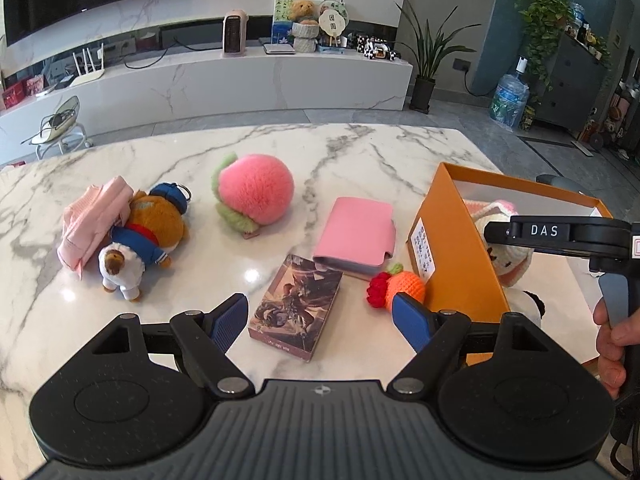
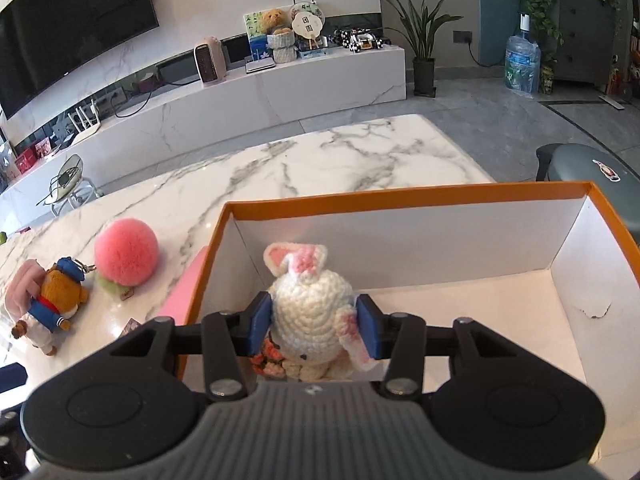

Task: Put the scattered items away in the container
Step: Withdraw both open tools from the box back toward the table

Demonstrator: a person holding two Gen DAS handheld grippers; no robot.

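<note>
While the right gripper (image 2: 314, 322) pinches a crocheted white rabbit (image 2: 310, 312) between its blue pads (image 2: 262, 320), the toy hangs over the inside of the orange box (image 2: 400, 196), near the box's wall at nine o'clock in the right wrist view. The rabbit's pink-lined ears point toward twelve o'clock, and a small bunch of orange crocheted flowers (image 2: 268, 358) shows below it at seven o'clock. The box's white floor (image 2: 500, 320) lies bare toward three o'clock.

In the left wrist view the left gripper (image 1: 320, 320) hovers over the marble table (image 1: 360, 152) with its jaws spread wide and nothing pressed between them. A picture-printed card box (image 1: 298, 306) lies flat between the fingers, touching neither. Just past it toward one o'clock sits a pink wallet (image 1: 356, 236), and a crocheted orange with a red flower (image 1: 396, 290) lies by the right-hand finger, just beside the orange box's labelled wall. A fluffy pink peach (image 1: 254, 194) sits toward twelve o'clock, and at ten o'clock a plush bear in a blue sailor suit (image 1: 154, 228) lies against a pink pouch (image 1: 94, 226), with a small white-suited bear (image 1: 118, 270) in front of it. A person's hand (image 1: 610, 344) grips the right gripper's handle at three o'clock.
</note>
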